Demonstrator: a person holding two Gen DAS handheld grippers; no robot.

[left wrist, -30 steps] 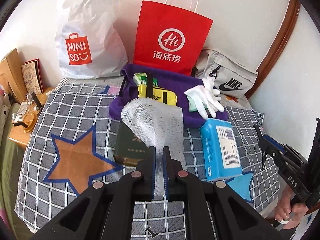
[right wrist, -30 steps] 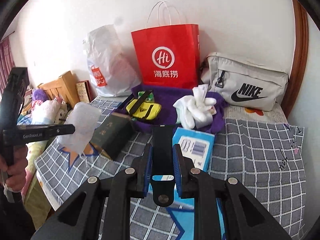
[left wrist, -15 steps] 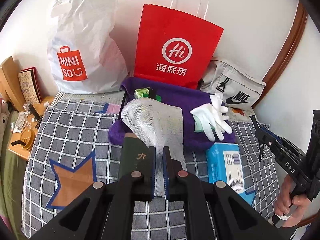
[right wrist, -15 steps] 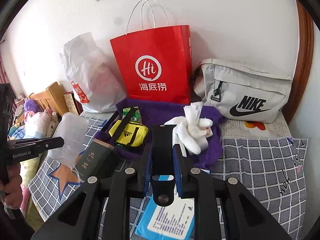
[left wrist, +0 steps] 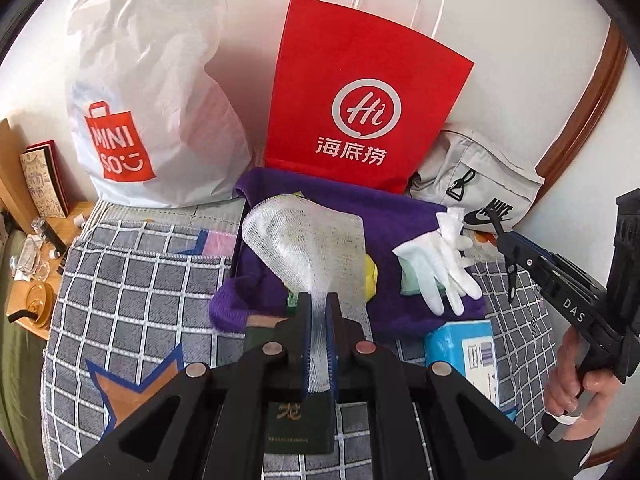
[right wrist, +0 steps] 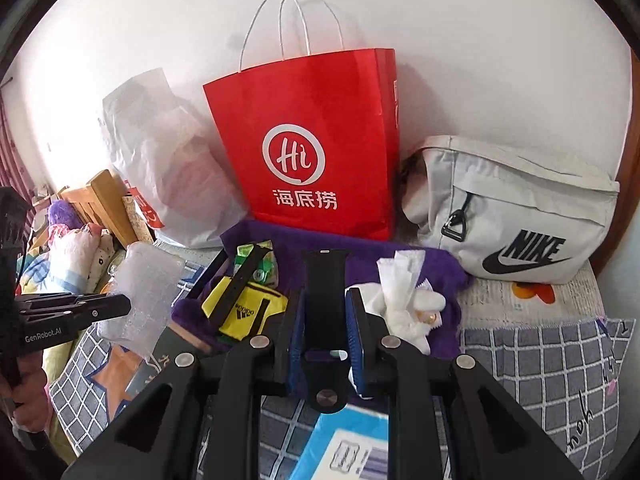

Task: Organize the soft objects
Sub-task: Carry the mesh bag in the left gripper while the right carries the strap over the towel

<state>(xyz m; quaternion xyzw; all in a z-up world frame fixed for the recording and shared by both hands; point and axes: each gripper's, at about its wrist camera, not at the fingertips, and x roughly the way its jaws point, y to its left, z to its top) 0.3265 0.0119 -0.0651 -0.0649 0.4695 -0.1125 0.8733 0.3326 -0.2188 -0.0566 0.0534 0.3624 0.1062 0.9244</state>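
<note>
We find left gripper clamped on bubble wrap; right gripper clamped on black strap, purple towel at twelve o'clock.

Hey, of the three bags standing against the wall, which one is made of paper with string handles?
The red bag in the middle. Looped white handles rise from its top; the white plastic bag and the grey Nike bag flank it.

Glossy red paper bag, crinkly white plastic bag, fuzzy purple towel, matt grey fabric Nike pouch, see-through bubble wrap, smooth black rubbery watch strap.
</note>
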